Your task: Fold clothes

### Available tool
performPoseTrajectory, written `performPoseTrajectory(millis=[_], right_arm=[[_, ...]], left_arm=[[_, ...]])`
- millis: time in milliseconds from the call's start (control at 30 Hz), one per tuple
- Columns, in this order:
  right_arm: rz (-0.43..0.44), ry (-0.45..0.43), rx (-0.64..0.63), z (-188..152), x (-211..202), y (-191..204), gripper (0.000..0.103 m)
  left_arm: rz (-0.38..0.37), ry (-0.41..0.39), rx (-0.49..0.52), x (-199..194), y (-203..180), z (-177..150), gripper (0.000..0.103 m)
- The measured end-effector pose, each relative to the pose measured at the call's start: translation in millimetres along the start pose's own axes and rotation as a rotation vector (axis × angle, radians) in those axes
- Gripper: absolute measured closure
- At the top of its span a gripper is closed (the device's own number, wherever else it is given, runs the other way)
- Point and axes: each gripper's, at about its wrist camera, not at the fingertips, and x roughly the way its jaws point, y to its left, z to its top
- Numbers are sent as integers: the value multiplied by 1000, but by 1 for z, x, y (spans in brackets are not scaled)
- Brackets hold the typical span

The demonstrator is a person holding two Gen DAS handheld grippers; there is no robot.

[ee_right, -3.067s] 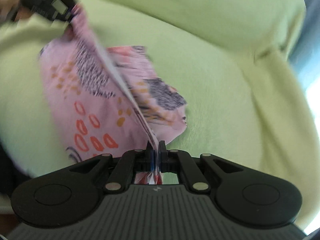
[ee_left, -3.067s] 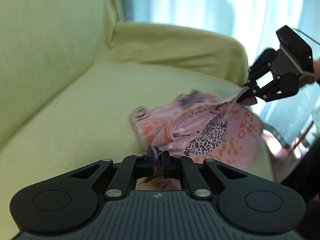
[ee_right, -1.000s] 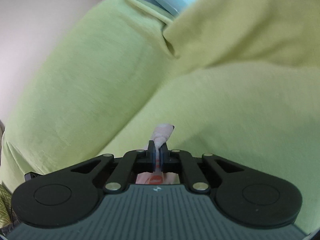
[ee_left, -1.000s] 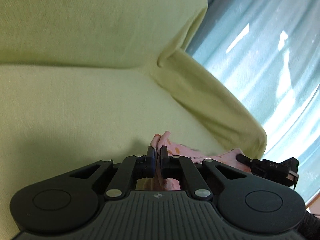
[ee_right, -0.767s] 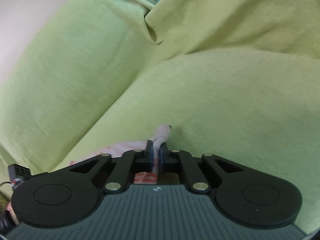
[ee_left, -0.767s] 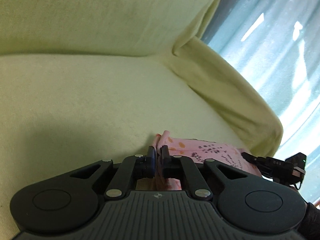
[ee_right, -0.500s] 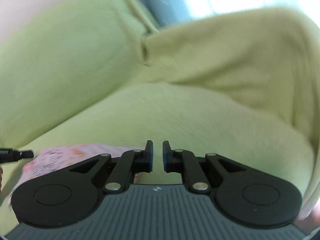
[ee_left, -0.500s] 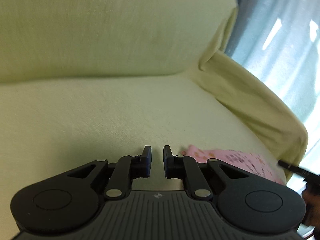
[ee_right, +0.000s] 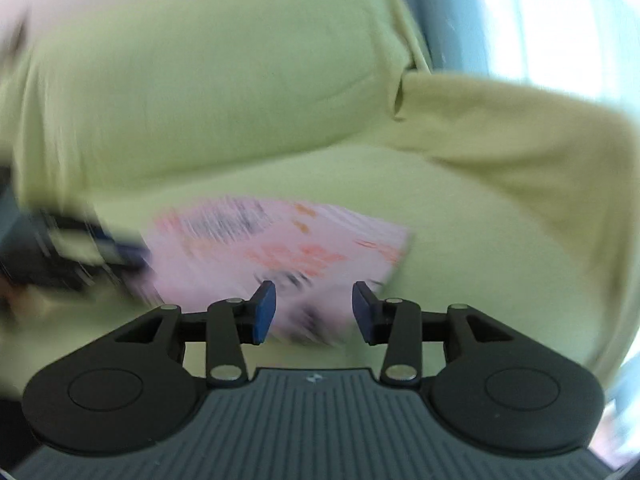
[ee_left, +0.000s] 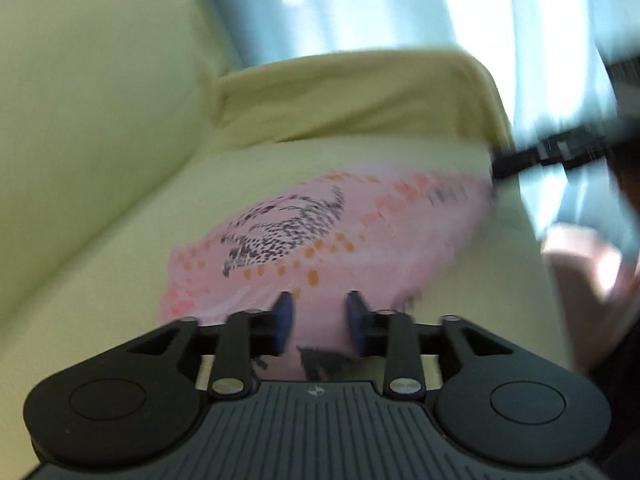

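A pink patterned garment (ee_left: 332,236) lies flat on the yellow-green sofa seat (ee_left: 120,264), with black speckled and orange marks on it. My left gripper (ee_left: 319,318) is open just above its near edge, nothing between the fingers. In the right wrist view the same garment (ee_right: 280,244) lies flat and blurred, and my right gripper (ee_right: 314,310) is open over its near edge. The other gripper shows as a dark blur at the garment's far side in each view.
The sofa backrest (ee_right: 208,92) and armrest (ee_left: 360,96) enclose the seat. Pale blue curtains (ee_left: 440,4) hang bright behind the armrest. A person's hand (ee_left: 588,264) is blurred at the right edge of the left wrist view.
Both grippers let go of the garment and opened wide. It now lies flat on the seat, and both grippers have pulled back from it, moving fast.
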Motion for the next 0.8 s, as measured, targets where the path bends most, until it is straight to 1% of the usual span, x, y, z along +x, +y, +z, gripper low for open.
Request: performPoseTrajectory(millis=[67, 100, 167, 200, 300, 367, 433, 533, 567, 600, 633, 667, 767, 800], right_arm=[[-87, 43, -262, -11, 1, 22, 65], [-117, 57, -372, -17, 3, 32, 65], [-166, 66, -549, -29, 10, 51, 65], [-183, 63, -614, -33, 13, 61, 66], [-210, 29, -741, -39, 16, 83, 65], [-214, 37, -776, -40, 20, 91, 64], [-238, 52, -798, -41, 25, 93, 64], [-254, 49, -805, -40, 31, 94, 65], [-256, 45, -816, -40, 33, 95, 65], [-257, 44, -832, -40, 36, 97, 66], [-259, 42, -849, -41, 41, 99, 68], [-268, 37, -864, -43, 47, 99, 70], [-306, 19, -905, -44, 55, 102, 71], [-307, 19, -910, -44, 56, 102, 71]], left_arm=[[66, 28, 256, -5, -22, -7, 64], [88, 39, 351, -6, -30, -10, 64], [112, 43, 457, -7, -38, -15, 64], [122, 44, 495, -7, -42, -15, 64], [143, 46, 554, -3, -51, -11, 65], [127, 40, 585, -7, -56, -7, 65], [92, 25, 570, -14, -57, -4, 60], [90, 49, 605, -9, -59, -10, 59], [88, 48, 599, -6, -57, -11, 60], [85, 47, 592, -3, -56, -11, 62], [78, 50, 586, -1, -55, -11, 71], [68, 58, 585, 1, -55, -12, 74], [68, 63, 588, 7, -53, -13, 82], [63, 66, 577, 7, -52, -14, 87]])
